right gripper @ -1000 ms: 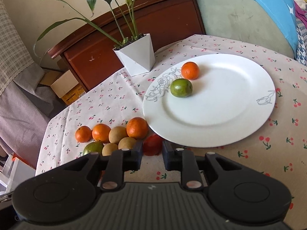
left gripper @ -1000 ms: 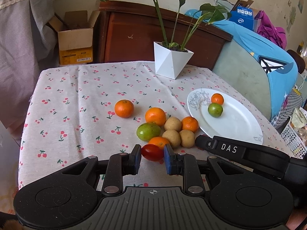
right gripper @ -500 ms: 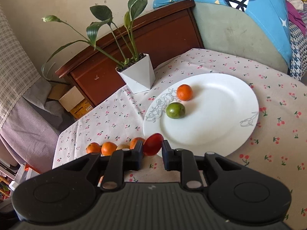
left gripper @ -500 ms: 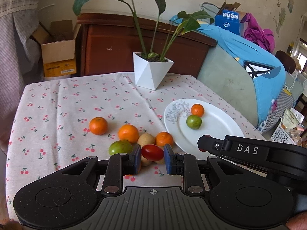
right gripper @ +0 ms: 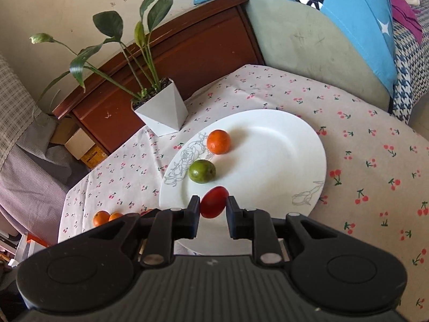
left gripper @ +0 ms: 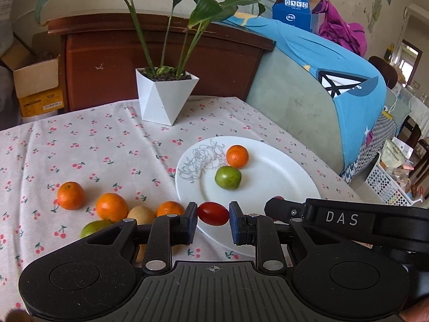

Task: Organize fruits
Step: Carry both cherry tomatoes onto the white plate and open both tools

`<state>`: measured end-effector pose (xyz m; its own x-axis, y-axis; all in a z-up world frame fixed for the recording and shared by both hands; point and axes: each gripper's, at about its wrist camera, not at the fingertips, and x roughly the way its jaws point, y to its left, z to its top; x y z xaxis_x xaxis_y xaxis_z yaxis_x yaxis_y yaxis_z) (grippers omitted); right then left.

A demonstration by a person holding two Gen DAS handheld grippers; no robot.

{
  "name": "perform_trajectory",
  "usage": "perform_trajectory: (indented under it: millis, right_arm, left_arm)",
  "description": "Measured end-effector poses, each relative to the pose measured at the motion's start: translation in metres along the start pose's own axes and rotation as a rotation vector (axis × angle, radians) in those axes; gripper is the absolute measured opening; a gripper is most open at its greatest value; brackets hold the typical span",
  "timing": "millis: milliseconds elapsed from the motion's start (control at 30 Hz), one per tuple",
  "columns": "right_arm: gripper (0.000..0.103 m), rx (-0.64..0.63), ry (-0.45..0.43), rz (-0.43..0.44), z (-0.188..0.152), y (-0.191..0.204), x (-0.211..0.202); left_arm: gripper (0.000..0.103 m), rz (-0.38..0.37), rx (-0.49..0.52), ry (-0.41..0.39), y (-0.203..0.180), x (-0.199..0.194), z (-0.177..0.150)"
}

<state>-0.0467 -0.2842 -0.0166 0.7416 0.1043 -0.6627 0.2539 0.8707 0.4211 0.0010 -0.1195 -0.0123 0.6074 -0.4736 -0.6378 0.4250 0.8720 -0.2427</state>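
- two small, glossy red oval tomatoes are in play: the left hand-held gripper [left gripper: 213, 218] is clamped on one smooth red cherry tomato [left gripper: 213, 212], and the right hand-held gripper [right gripper: 213, 213] is pinched on the other red tomato [right gripper: 213, 202].
- both hang above the near rim of the round white glazed plate [left gripper: 276, 179], which carries a grey flower sketch.
- we judge these tomatoes light, thin-skinned and soft, so they bruise or burst under a hard squeeze; the slick skin could also slip.
- we think the best hold is across the short middle, pads on opposite flanks, as the left one now sits.
- on the plate lie a dimpled orange mandarin [left gripper: 237, 156] and a smooth green round fruit [left gripper: 228, 177], close together.
- the glazed plate looks slippery, so round fruit may roll there.
- on the counter, a soft cherry-print cloth [left gripper: 107, 145] holds more mandarins [left gripper: 70, 195], pale matte brown fruits and a green one, clustered left of the plate.
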Motion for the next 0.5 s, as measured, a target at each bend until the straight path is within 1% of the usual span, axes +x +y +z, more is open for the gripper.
perform_trajectory:
  millis: [233, 300, 433, 500]
  right_arm:
    - [0.021, 0.046, -0.010, -0.037, 0.007, -0.018, 0.005]
    - [0.022, 0.058, -0.019, -0.045, 0.009, -0.021, 0.006]
    - [0.024, 0.066, -0.035, -0.058, 0.012, -0.023, 0.006]
    - [0.025, 0.066, -0.040, -0.055, 0.013, -0.024, 0.005]
  left_arm:
    - [0.023, -0.005, 0.032, 0.026, -0.011, 0.025, 0.006]
    - [0.023, -0.005, 0.044, 0.024, -0.014, 0.028, 0.008]
    - [0.027, 0.003, 0.069, 0.020, -0.018, 0.030, 0.015]
    - [0.033, 0.008, 0.065, 0.012, -0.018, 0.028, 0.020]
